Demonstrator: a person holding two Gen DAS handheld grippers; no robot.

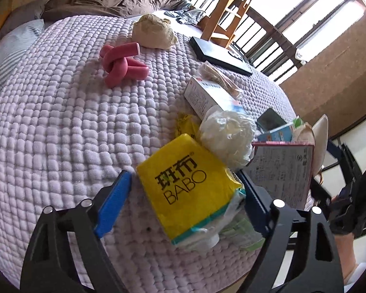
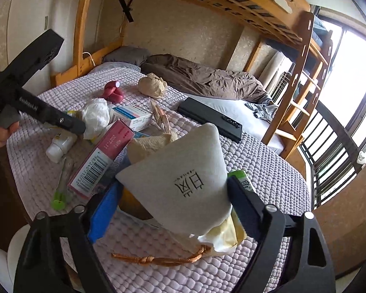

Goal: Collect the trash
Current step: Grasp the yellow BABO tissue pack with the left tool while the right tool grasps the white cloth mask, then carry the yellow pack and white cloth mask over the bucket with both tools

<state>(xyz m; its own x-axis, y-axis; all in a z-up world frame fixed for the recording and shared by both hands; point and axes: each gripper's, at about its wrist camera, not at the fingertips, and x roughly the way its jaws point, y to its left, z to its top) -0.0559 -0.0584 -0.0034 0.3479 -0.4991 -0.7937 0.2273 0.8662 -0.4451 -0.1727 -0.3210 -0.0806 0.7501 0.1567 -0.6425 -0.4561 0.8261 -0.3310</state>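
Near the bed's (image 1: 61,127) front edge, one yellow plastic tissue pack (image 1: 183,185) sits between the spread pads of the left tool (image 1: 185,193); I cannot tell whether they touch it. One grey cloth pouch (image 2: 180,183) sits between the right tool's (image 2: 175,195) pads likewise. Three cardboard boxes, one crumpled white bag (image 1: 228,136) and one pink knotted tube (image 1: 122,61) lie behind.

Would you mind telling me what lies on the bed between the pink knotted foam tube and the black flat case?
A crumpled beige paper wad lies between the pink knotted foam tube and the black flat case, shown in both wrist views.
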